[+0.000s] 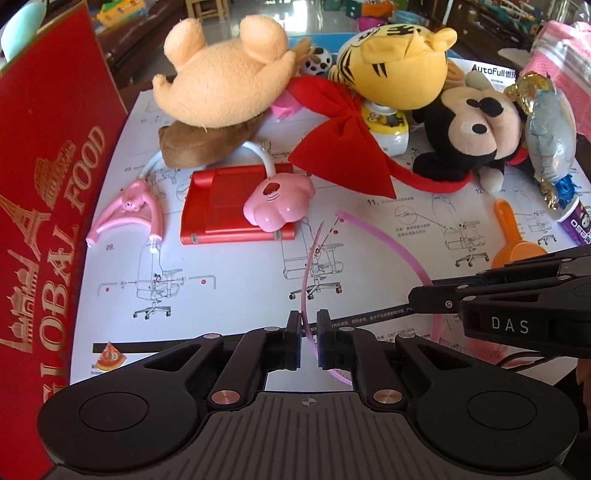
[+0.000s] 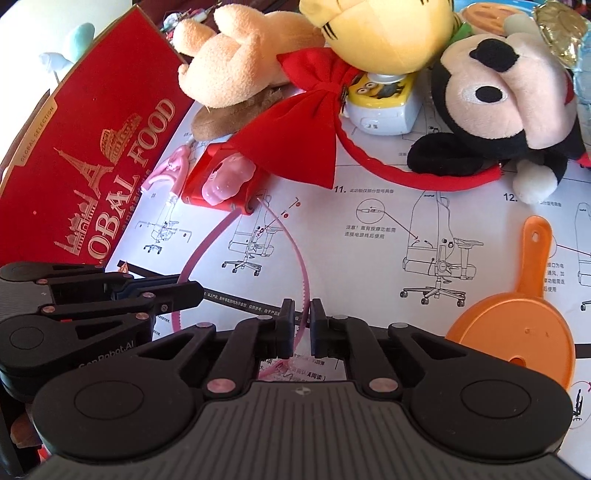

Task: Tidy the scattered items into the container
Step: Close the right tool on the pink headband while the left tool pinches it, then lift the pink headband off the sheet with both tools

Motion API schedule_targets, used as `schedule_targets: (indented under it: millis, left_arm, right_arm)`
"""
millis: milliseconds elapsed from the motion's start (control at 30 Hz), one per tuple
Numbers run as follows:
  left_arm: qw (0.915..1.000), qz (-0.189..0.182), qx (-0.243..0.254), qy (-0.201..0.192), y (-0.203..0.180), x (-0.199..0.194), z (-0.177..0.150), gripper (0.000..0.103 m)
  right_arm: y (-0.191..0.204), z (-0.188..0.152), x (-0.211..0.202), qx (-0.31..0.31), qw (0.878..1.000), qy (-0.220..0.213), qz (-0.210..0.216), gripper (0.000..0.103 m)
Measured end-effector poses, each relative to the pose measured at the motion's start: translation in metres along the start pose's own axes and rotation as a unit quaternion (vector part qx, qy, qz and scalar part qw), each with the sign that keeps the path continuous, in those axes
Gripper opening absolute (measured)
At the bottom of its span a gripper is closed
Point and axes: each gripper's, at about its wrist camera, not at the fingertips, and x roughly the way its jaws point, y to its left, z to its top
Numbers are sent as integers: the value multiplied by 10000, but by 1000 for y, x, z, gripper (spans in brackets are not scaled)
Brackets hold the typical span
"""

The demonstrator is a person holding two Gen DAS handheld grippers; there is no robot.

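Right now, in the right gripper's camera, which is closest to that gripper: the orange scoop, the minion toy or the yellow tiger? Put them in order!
From the right gripper:
1. Orange scoop, just to its right on the paper.
2. Minion toy, farther ahead, behind the red bow.
3. Yellow tiger, farthest, at the top of the pile.

- The red box [image 1: 55, 221] runs off the left edge in the left wrist view, so its gold lettering starts partway through a word.
- The pink headband [image 1: 391, 251] passes behind the right gripper [image 1: 424, 304], hiding part of its arc.
- The orange scoop [image 2: 517, 325] has its bowl partly covered by the right gripper's body.
- The brown plush [image 1: 207, 142] lies mostly buried under the peach plush [image 1: 218, 74].
- The room beyond the table is too blurred to make out.
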Motion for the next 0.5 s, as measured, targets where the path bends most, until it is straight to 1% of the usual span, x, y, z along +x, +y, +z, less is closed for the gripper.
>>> schedule_targets:
  millis: [200,333,433,500]
  left_arm:
    - [9999,47,-6,-162,-1,-11,3,4]
    - [9991,141,-14,-390,0,-21,8,4]
    - [9978,264,84,-603,0,-24,15,4]
    - [9973,288,146,-665,0,-23,24,4]
  right_arm:
    - [2,4,-12,1,9998,-162,77,9]
    - [6,6,-19,-12,9995,-280,126,10]
    - [6,11,-20,-71,9992,-369,100,9]
    - [7,17,-20,-101,9990,-431,49,9]
